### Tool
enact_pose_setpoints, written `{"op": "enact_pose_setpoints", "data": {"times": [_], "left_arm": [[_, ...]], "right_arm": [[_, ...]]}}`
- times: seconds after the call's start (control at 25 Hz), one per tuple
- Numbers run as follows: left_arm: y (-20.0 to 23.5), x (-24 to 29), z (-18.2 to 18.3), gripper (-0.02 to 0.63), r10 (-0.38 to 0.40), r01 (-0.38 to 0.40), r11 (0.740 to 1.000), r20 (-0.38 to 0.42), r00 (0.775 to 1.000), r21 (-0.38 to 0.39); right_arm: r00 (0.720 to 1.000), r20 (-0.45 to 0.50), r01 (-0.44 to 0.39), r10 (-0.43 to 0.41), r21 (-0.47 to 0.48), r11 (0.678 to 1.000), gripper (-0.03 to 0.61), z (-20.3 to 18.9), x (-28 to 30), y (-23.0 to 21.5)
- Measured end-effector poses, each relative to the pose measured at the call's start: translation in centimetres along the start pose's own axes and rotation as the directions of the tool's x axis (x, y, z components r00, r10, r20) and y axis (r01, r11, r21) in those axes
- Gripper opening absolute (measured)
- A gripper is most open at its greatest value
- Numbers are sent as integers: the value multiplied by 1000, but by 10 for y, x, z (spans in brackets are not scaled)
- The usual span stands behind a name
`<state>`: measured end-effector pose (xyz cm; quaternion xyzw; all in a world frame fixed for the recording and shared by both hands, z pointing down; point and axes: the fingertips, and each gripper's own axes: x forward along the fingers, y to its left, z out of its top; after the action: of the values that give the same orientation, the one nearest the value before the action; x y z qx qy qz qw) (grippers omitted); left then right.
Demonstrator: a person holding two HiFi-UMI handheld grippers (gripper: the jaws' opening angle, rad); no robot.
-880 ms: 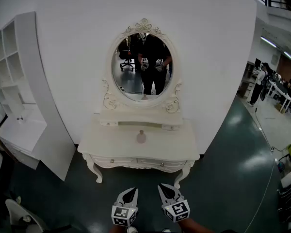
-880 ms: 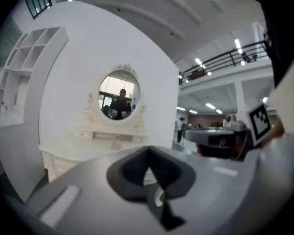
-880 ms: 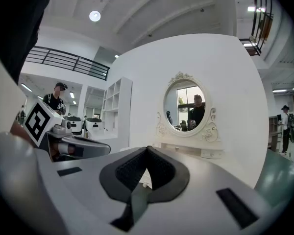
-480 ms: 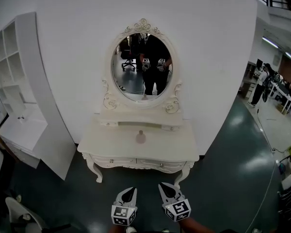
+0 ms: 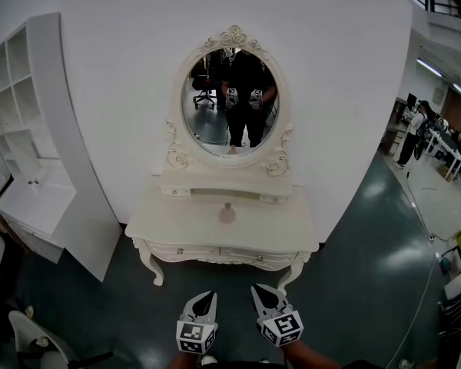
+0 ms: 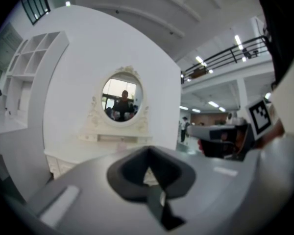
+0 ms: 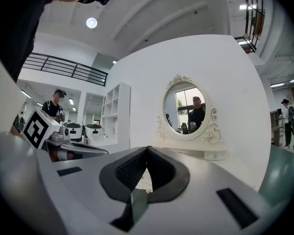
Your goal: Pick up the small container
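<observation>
L hand-held gripper [image 5: 206, 294] & R hand-held gripper [image 5: 263, 290] clenched empty, near level, far from small container [image 5: 227, 214].

wall: white wall [image 5: 100, 6] | floor: dark floor [image 5: 353, 283] | furniture: white dresser [image 5: 177, 223] — oval mirror [image 5: 207, 129]

small container [image 5: 227, 213], centre of head view: pinkish, too small to tell its form; shelf unit [image 5: 19, 129], left edge: cut off; right forearm [image 5: 309, 354], bottom edge: cut off
</observation>
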<state>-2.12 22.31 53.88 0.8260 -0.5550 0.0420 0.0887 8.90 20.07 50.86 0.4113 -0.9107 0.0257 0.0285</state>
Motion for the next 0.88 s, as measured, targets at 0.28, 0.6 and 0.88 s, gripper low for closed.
{"op": "enact_pose_setpoints", "data": {"times": [0.28,0.6,0.88], "left_arm": [[17,-11,-2,6,-36,36,999,-3,999,17],[38,-12,4,6,-47,46,999,7,999,15],[47,20,3,6,-42,42,999,-9,999,19]], "right_arm": [[999,-18,35,-34,16,999,6,-8,9,19],[998,-6,55,-55,47,997,6,1,20,24],[999,-7,52,-52,26,998,6,-1,39,-2]]}}
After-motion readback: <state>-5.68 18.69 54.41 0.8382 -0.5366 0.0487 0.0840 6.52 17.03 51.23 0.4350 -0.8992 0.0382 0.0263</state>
